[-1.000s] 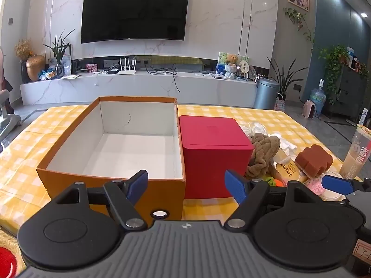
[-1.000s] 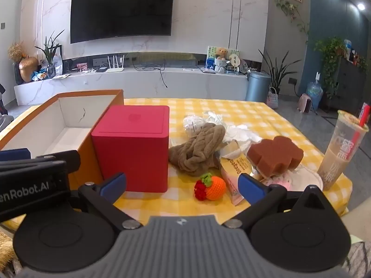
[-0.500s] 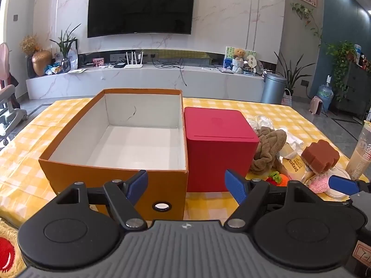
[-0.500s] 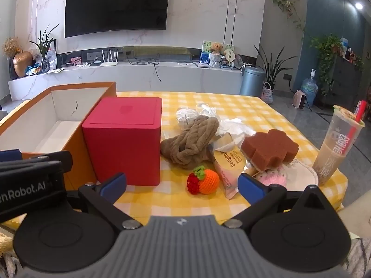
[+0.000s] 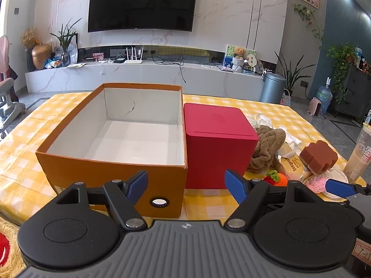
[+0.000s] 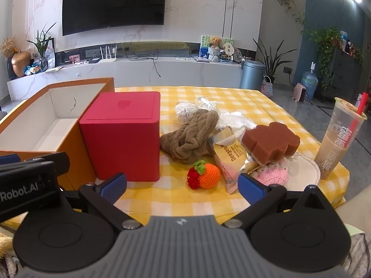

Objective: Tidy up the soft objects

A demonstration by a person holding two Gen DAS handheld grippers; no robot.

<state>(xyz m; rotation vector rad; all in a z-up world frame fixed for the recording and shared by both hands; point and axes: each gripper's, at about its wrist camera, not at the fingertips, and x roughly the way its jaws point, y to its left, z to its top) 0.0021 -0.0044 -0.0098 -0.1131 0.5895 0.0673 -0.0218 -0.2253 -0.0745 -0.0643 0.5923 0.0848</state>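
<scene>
From the left wrist view, the left tongs (image 5: 186, 183) hang wide and hold nothing, low at the near edge of the table (image 5: 20, 139), facing the orange cardboard box (image 5: 111, 176), which stands open and bare inside. Tight against its right wall stands the red lidded box (image 5: 218, 155), and beyond that lies the heap of soft things, partly hidden by it. I'd judge the sorting has not begun, so this hand does best to wait beside the orange box and perhaps steady it. From the right wrist view, the right tongs (image 6: 182, 184) also gape wide and empty, just short of the crocheted orange-and-strawberry toy (image 6: 204, 177), the nearest piece and lying clear of the rest. That looks the sensible first pick: close on its round middle, gently, since yarn will squash and slip. Behind it lie the brown knitted cloth (image 6: 189, 136), a brown flower-shaped sponge (image 6: 270, 141) resting on a pink crocheted piece (image 6: 274, 175), and a yellow wrapped packet (image 6: 228, 159) wedged between; the white crumpled things further back may be plastic wrappers, I can't be sure. The milk tea cup (image 6: 338, 139) stands by the table's right edge, easily toppled by a wide swing, and the red box sits squarely on the path to the orange one, so any load must go over it.
</scene>
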